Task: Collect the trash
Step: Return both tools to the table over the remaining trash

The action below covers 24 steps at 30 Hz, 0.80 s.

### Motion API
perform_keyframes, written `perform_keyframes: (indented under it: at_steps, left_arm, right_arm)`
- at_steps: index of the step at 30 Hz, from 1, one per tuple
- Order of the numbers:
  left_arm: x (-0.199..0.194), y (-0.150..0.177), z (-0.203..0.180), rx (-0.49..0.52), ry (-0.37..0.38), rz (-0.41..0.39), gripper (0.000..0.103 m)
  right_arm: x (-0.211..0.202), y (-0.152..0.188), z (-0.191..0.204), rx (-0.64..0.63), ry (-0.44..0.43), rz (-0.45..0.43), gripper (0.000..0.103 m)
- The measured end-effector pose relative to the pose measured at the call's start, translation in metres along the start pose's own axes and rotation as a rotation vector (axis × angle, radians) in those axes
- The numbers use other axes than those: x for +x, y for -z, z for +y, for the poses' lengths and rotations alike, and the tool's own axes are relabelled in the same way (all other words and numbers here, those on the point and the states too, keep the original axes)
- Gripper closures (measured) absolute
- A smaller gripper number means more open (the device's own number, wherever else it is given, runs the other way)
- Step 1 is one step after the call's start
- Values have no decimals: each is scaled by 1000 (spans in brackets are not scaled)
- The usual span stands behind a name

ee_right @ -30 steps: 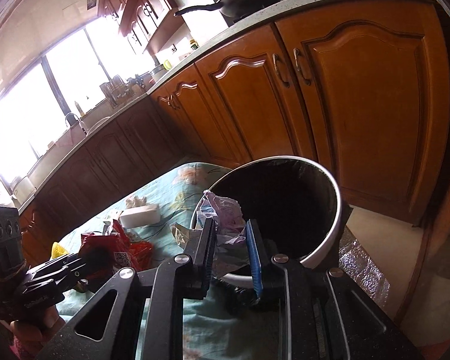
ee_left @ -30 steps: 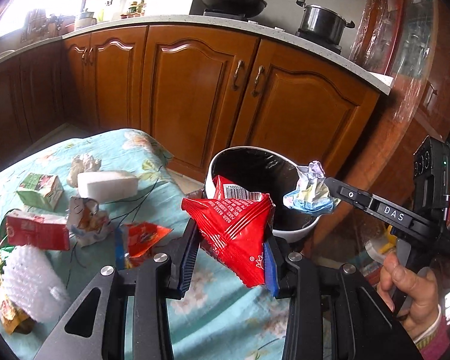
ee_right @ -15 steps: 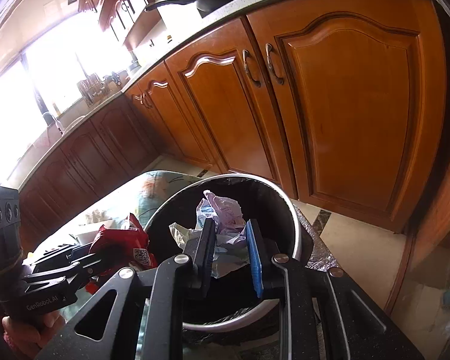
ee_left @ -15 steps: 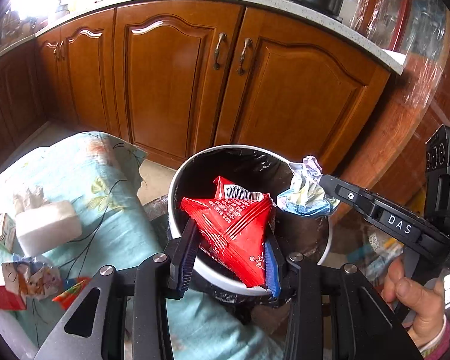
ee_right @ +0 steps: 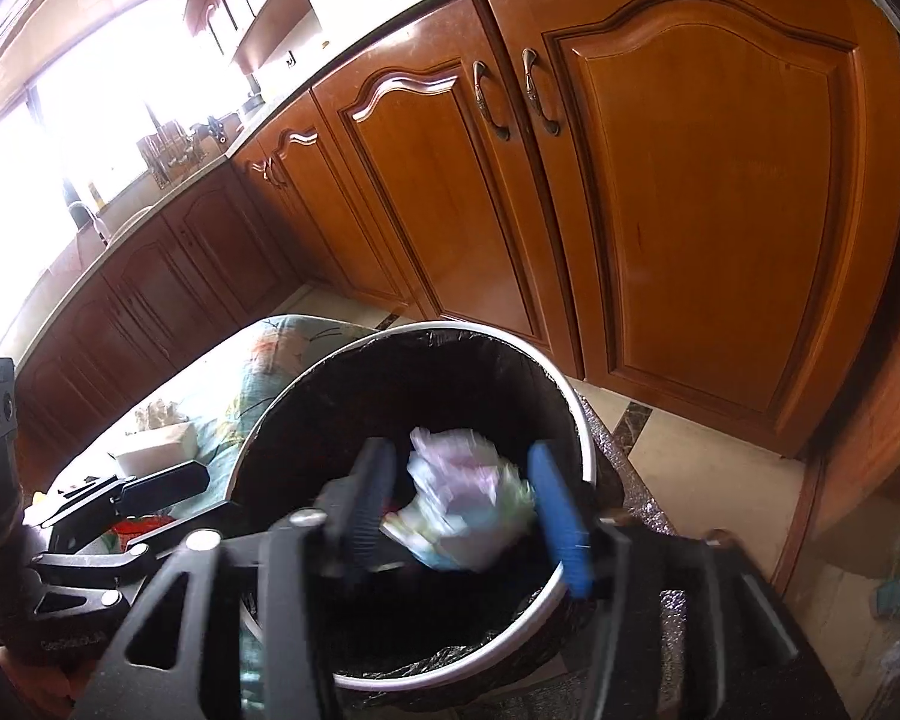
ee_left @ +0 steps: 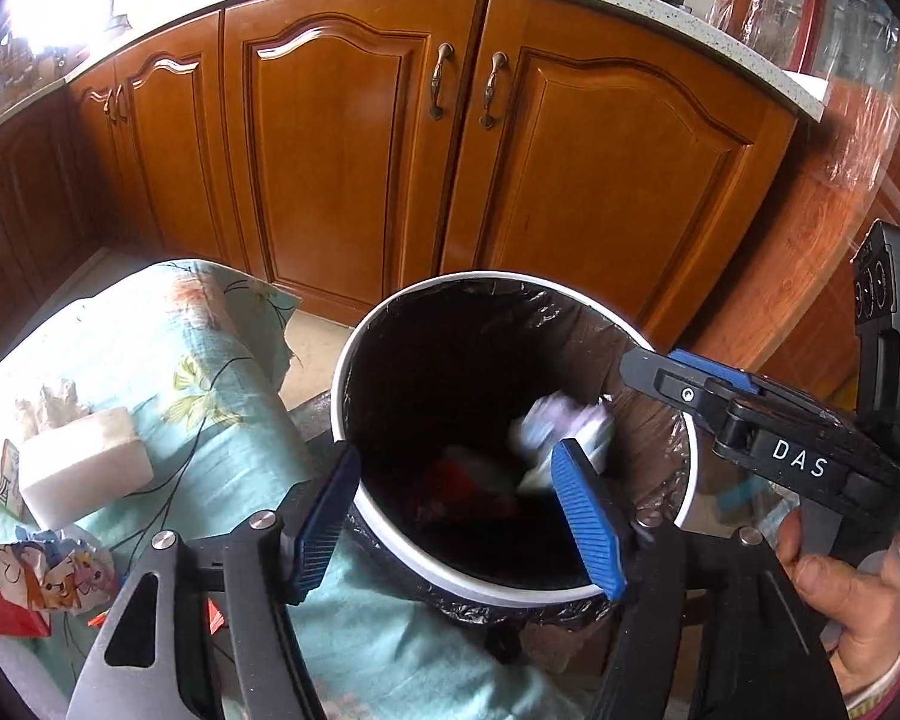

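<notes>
Falling blurred between the parted jaws of the right gripper [ee_right: 459,510], the crumpled paper wad [ee_right: 459,504] drops free into the black-lined trash bin [ee_left: 354,354]. The red snack bag [ee_left: 459,474], clamped half a second ago, now lies deep in the bin beyond the left gripper [ee_left: 459,516], whose jaws have just been opening and stand apart, empty. On the floral cloth [ee_left: 210,372] left of them, a white foam block [ee_left: 84,468] remains.

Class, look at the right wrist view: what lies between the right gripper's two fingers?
A blurred crumpled paper wad lies between the right gripper's just-opened fingers, untouched by either pad, over the bin.
</notes>
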State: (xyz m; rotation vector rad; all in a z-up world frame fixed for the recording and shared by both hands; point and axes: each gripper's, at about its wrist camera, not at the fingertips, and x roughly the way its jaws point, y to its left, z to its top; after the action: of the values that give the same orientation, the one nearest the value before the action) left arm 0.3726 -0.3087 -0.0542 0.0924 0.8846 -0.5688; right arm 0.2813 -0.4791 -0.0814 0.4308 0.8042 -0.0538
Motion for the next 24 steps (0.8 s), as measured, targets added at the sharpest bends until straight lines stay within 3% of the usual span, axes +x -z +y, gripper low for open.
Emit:
perform_keyframes:
  at_steps: [5,7,12,24]
  left_arm:
    - [-23,15,11,-39,11,-18,34]
    - [-36,25,16,-57,12,-34,33]
    - [-72,55,31,-102,2,-78,31]
    - [-163,137,71,-194,-111,-190,28]
  right_arm:
    - [-14,2,1,19,-11,-34,38]
    - [-20,5,5,27,-24,-51,25]
    - [-36,20,26,48,-81,-82,6]
    - [-43,70,93,11,-193,-27,6]
